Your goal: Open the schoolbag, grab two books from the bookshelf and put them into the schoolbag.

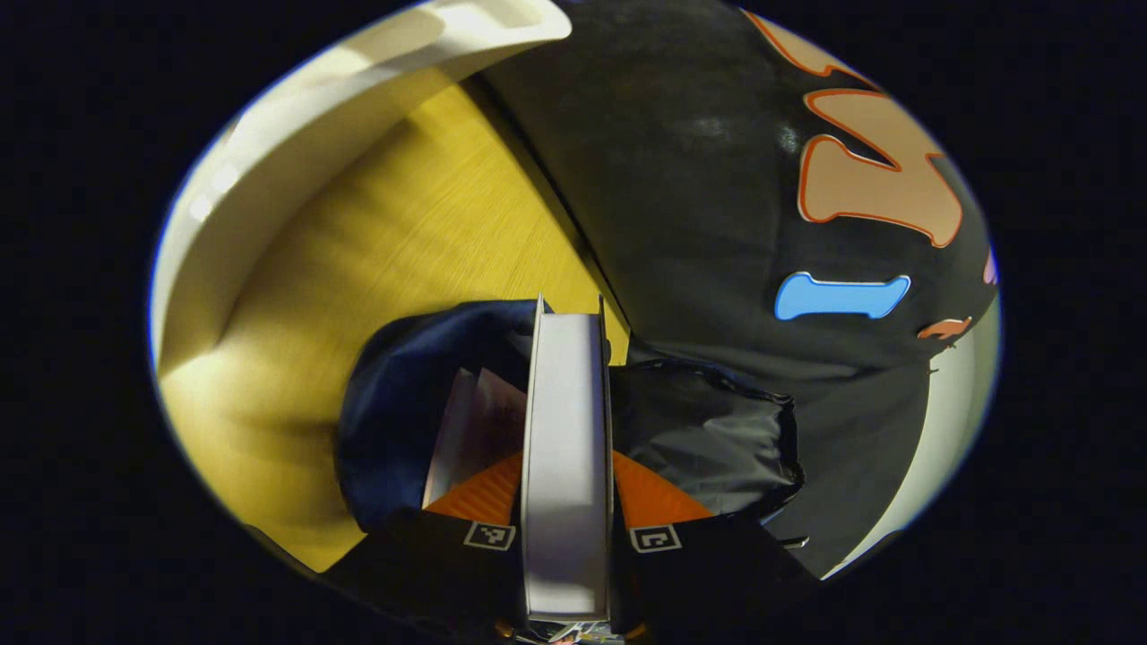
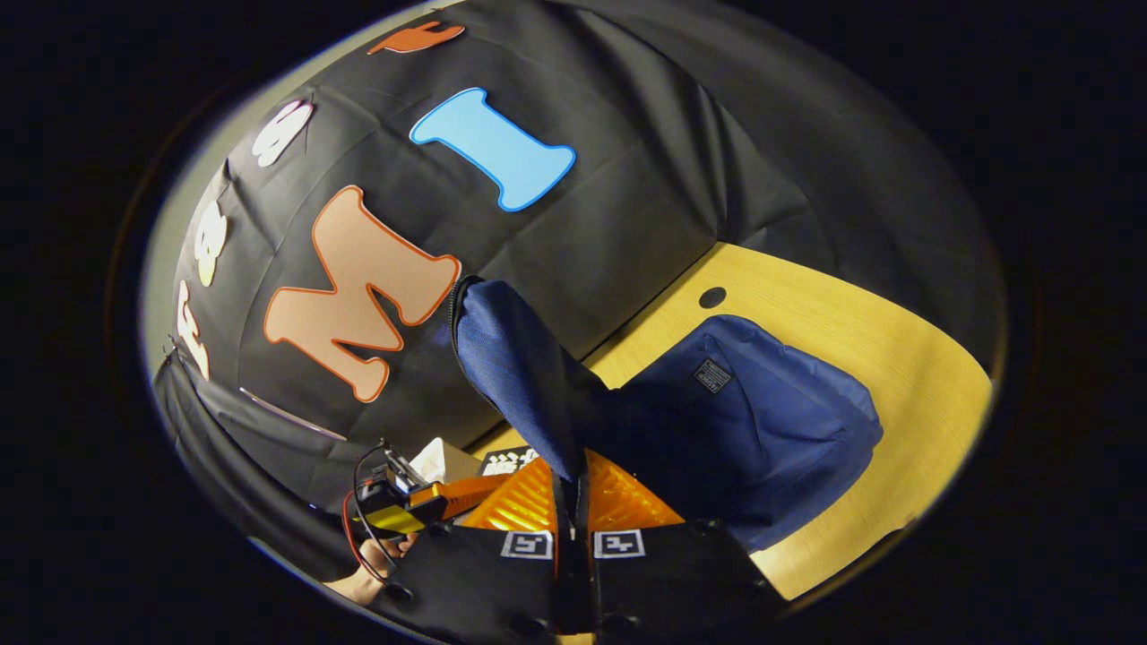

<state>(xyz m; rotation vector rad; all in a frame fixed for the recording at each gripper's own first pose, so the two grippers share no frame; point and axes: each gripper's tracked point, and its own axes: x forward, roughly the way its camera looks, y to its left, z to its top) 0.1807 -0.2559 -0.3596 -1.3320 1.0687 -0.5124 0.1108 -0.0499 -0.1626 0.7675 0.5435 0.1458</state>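
In the left gripper view my left gripper [image 1: 566, 493] is shut on a thick book [image 1: 566, 421], its pale page edge facing me, upright over the mouth of the dark blue schoolbag [image 1: 394, 403]. Another book [image 1: 475, 421] stands inside the bag, left of the held one. The bag's black lining [image 1: 708, 439] gapes to the right. In the right gripper view my right gripper [image 2: 576, 502] is shut on the bag's blue flap [image 2: 520, 367] and holds it up. The bag's body [image 2: 762, 430] lies on the table. The left gripper [image 2: 403, 502] and a hand [image 2: 367, 564] show at lower left.
The bag rests on a yellow wooden table [image 1: 403, 224] against the black cloth wall. A white curved bookshelf panel [image 1: 296, 143] runs along the table's far left. A small dark round hole [image 2: 712, 297] sits in the tabletop behind the bag.
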